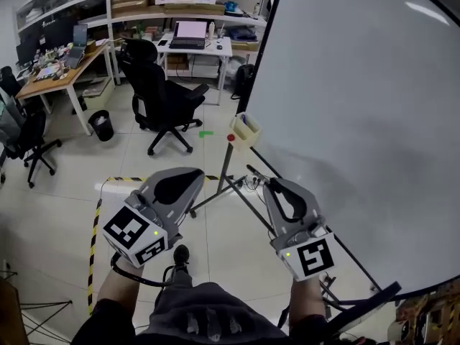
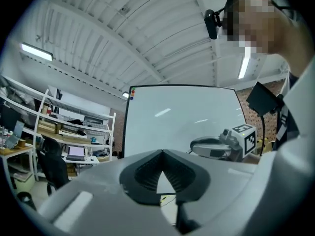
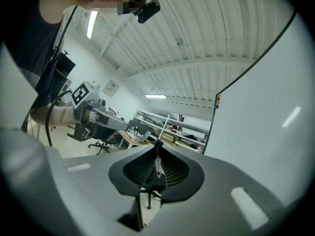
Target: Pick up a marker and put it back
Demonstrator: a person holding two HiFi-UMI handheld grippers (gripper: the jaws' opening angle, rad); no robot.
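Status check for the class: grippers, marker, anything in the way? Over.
Jaws together, empty: left gripper, right gripper. No marker made out; pale holder on whiteboard edge ahead. Nothing between grippers and holder.

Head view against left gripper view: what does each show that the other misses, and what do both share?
Only the head view shows the small pale tray on the whiteboard's stand, the black-and-white marker cube on the left gripper, and the person's black shoe.

Only the left gripper view shows the ribbed white ceiling, a ceiling strip light and the black head camera.

Both show the large white whiteboard, the right gripper, the black office chair and the open laptop on a white desk.
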